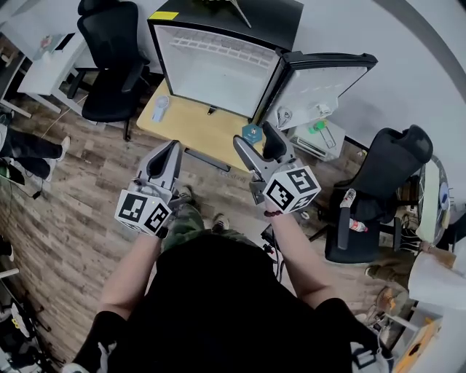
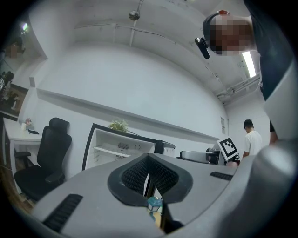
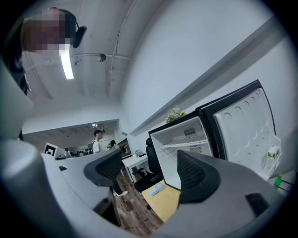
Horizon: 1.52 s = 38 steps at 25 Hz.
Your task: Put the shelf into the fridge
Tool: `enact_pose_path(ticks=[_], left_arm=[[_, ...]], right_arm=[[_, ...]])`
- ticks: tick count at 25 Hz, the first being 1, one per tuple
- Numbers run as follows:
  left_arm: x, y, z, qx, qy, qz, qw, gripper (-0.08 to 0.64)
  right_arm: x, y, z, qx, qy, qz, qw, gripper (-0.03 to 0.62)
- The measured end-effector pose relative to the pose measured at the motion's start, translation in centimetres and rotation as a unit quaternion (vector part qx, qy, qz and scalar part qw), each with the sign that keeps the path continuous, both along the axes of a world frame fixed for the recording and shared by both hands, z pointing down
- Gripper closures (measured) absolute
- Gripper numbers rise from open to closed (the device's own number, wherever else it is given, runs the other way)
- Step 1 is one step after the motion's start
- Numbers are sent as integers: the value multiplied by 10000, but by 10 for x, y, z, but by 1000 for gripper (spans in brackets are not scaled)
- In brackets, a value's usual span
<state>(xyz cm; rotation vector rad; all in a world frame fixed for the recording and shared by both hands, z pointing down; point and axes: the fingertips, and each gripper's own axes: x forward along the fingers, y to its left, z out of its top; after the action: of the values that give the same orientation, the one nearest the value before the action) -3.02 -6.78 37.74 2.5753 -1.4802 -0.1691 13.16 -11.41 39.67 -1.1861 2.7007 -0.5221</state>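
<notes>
**benchlurker:** Where's the shelf right now? Is either claw holding it?

**op_remote:** Neither. From my feed, a white wire shelf sits across the upper part of the fridge, level, inside the cabinet. The fridge door is swung wide open to my right. Both claws are out in front of me, well short of the fridge and pointing at it.

**benchlurker:** What are the claws doing?

**op_remote:** The left claw is pressed together, with the pads meeting at the tip and nothing caught in them. The right claw is spread wide and empty. Through the gap I just see the yellow table in front of the fridge and a small white gadget lying on it.

**benchlurker:** Any writing you can read? Brand on the fridge?

**op_remote:** Not really. There's a yellow label on the fridge top, too small to read. A carton in the door has green print that's just a smudge for me. The only crisp print is the black-and-white square markers on the left cube and the right cube. There's also a teal block near the table's edge and a black office chair left of the fridge.
</notes>
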Motion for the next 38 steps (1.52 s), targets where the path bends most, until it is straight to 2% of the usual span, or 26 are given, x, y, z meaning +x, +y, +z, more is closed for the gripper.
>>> enact_pose_path(ticks=[8,27,33,38], left_arm=[[-11,-37,-3,83,167,183,9997,541],[-42,-118,3,-101,269,717,9970,541],[-48,-140,5,-154,252,888,9956,541],[-59,-152,7,-200,276,872,9956,541]], right_arm=[[-9,-31,-1,-117,-41,167,9998,217],[-45,-107,27,-900,-534,753,9917,250],[-47,-132,28,-1213,-1404,886,9786,264],[-53,-152,36,-1787,-2349,863,9515,256]])
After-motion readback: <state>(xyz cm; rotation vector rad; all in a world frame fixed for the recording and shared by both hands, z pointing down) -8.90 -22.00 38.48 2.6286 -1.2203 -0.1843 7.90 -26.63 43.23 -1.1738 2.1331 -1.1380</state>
